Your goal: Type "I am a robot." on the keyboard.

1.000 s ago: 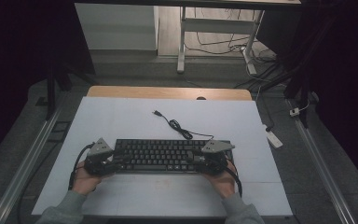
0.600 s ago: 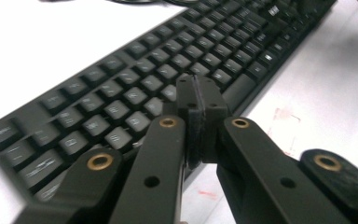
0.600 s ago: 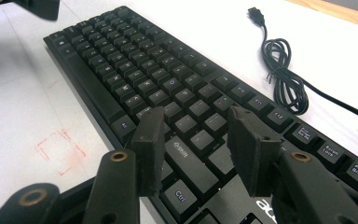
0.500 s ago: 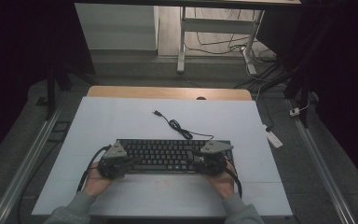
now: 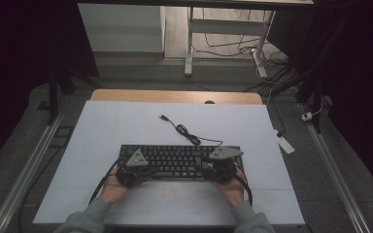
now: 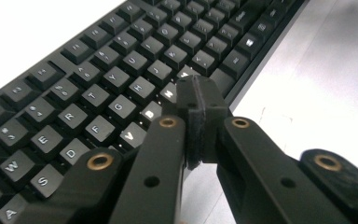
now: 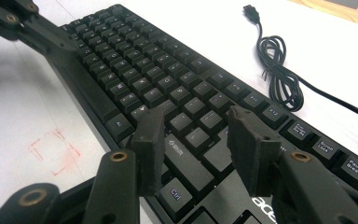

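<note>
Black keyboard [image 5: 180, 161] lies flat on the white table [image 5: 126, 126], near the front edge, long side across. Its cable [image 5: 187, 133] coils on the table just behind it, plug end free.

Left gripper [image 6: 200, 100] over the keyboard's left half, near the front edge: 2 jaws pressed together, nothing between them, tips above the bottom letter row by the spacebar. They closed just now. In the high view it sits at [image 5: 135, 170], hand [image 5: 114, 187] behind it.

Right gripper [image 7: 200, 135] over the right end of the keyboard: jaws spread apart, hovering above the Shift and Ctrl keys, pinching nothing. High view [image 5: 218, 165].
</note>
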`<action>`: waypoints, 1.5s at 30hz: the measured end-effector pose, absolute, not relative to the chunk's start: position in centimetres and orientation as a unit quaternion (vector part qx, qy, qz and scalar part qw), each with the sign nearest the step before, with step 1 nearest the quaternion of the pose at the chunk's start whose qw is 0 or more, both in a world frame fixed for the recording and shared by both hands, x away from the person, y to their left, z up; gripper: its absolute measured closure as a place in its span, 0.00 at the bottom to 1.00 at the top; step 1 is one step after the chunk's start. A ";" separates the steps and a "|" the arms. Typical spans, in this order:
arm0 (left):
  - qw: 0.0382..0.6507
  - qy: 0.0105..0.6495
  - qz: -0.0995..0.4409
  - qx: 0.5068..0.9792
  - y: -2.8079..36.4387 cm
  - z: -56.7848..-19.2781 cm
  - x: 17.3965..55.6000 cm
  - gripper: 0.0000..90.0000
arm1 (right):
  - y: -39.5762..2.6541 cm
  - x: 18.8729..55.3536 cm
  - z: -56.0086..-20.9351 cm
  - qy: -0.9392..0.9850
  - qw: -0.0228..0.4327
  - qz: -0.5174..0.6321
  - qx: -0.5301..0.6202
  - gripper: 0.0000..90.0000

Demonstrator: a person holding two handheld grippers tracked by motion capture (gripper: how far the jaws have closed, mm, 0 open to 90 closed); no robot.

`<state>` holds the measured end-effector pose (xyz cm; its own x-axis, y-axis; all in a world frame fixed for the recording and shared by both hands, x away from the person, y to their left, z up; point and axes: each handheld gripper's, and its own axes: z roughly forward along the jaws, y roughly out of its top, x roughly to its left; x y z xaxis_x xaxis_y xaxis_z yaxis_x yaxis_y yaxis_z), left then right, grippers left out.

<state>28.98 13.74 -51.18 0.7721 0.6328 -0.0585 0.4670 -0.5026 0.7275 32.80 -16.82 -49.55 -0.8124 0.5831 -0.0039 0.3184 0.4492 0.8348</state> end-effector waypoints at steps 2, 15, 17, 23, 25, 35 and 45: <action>0.377 0.320 0.107 0.863 13.5 -51.4 29.1 0.99 | -16.8 32.8 -49.6 0.838 0.147 0.451 0.269 0.63; 0.353 0.319 0.112 0.872 13.0 -52.0 29.4 0.99 | -16.9 32.9 -49.7 0.839 0.148 0.448 0.271 0.63; 0.352 0.320 0.111 0.873 13.0 -52.1 29.4 0.99 | -16.9 32.9 -49.7 0.838 0.149 0.449 0.272 0.63; 0.353 0.325 0.108 0.871 12.9 -52.3 29.4 0.99 | -16.9 32.9 -49.8 0.839 0.151 0.446 0.272 0.63; 0.352 0.324 0.109 0.871 12.8 -52.5 29.4 0.99 | -16.9 32.9 -49.8 0.839 0.151 0.446 0.272 0.63; 0.405 0.327 0.117 0.846 13.8 -50.9 28.9 0.92 | -16.9 32.9 -49.7 0.838 0.150 0.448 0.273 0.62; 0.428 0.345 0.127 0.825 14.7 -49.5 28.6 0.54 | -16.8 32.8 -49.9 0.839 0.149 0.448 0.272 0.62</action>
